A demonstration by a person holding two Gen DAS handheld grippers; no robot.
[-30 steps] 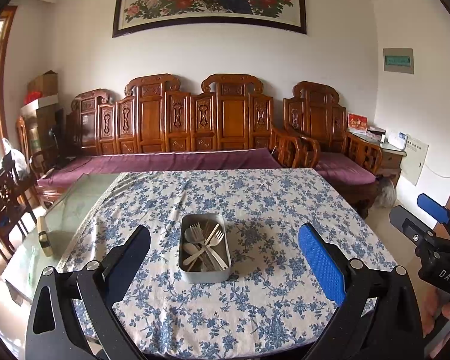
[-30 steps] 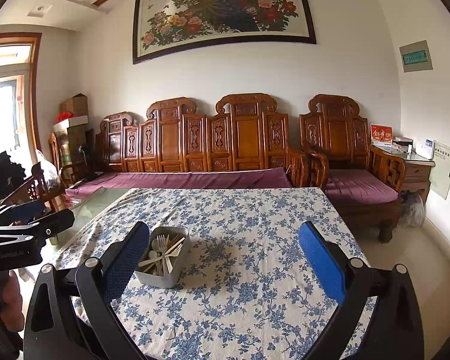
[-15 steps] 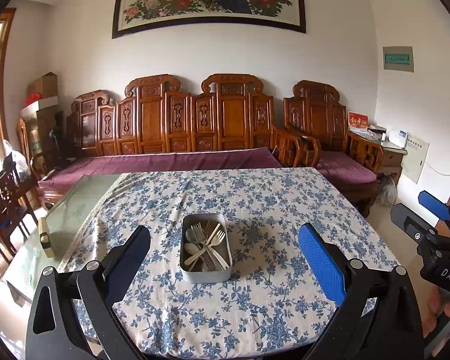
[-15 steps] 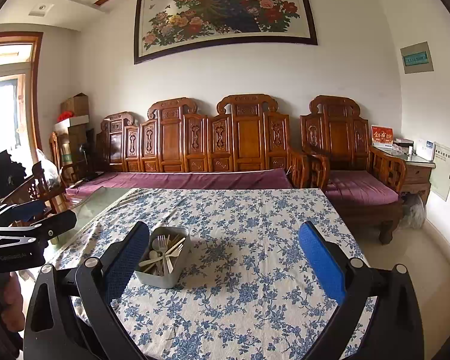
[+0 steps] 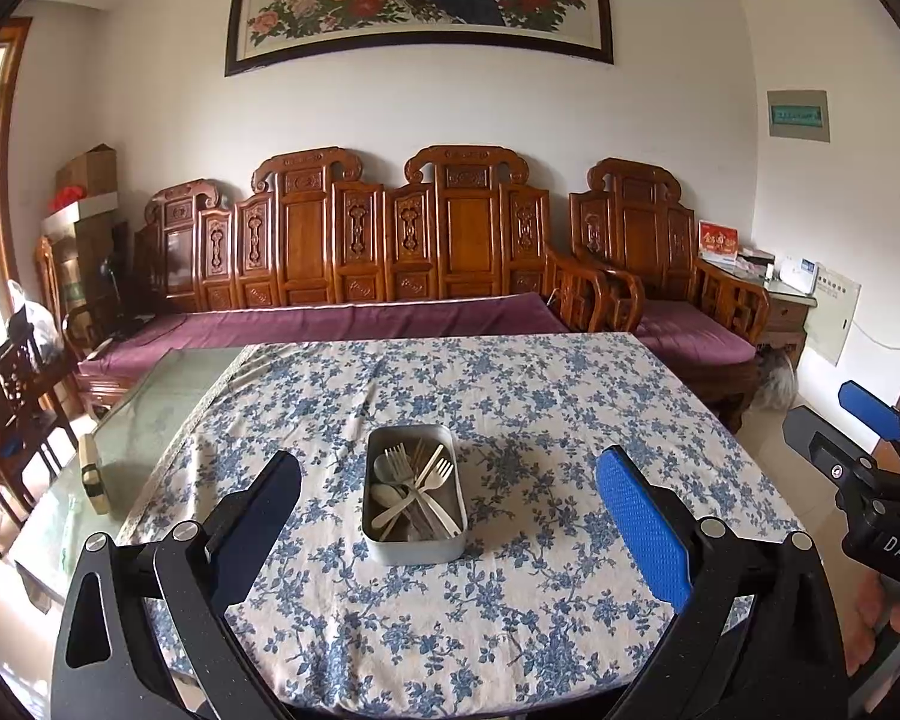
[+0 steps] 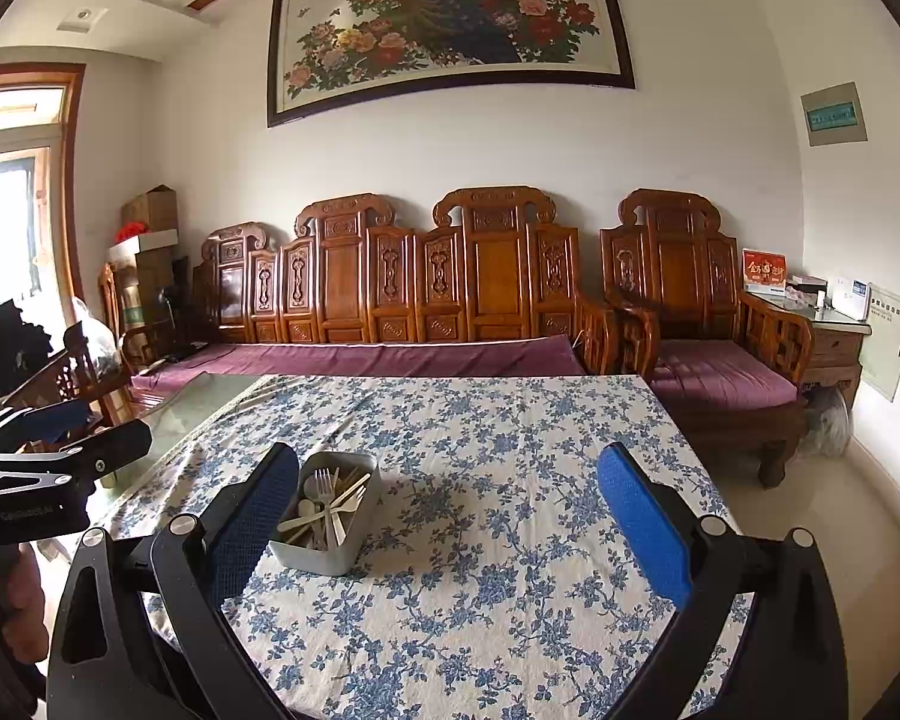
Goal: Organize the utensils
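A grey metal tin (image 5: 414,546) (image 6: 324,558) stands on the blue-flowered tablecloth (image 5: 510,600) (image 6: 480,540). Inside it lie mixed utensils (image 5: 417,492) (image 6: 327,507): metal forks and spoons plus pale plastic or wooden ones. My left gripper (image 5: 450,504) is open and held back from the tin, which shows between its fingers. My right gripper (image 6: 450,510) is open too, with the tin just beside its left finger (image 6: 252,510). Neither holds anything. The right gripper's body (image 5: 870,480) shows at the left wrist view's right edge, and the left one's body (image 6: 48,468) at the right wrist view's left edge.
The cloth leaves a strip of bare glass tabletop (image 5: 150,414) on the left, where a small pale object (image 5: 93,474) lies. A carved wooden sofa (image 5: 390,252) with purple cushions runs behind the table. Wooden chairs (image 5: 6,396) stand at the left.
Both views have tilted down and drawn slightly closer, so the tin sits a little nearer. Both grippers stay open.
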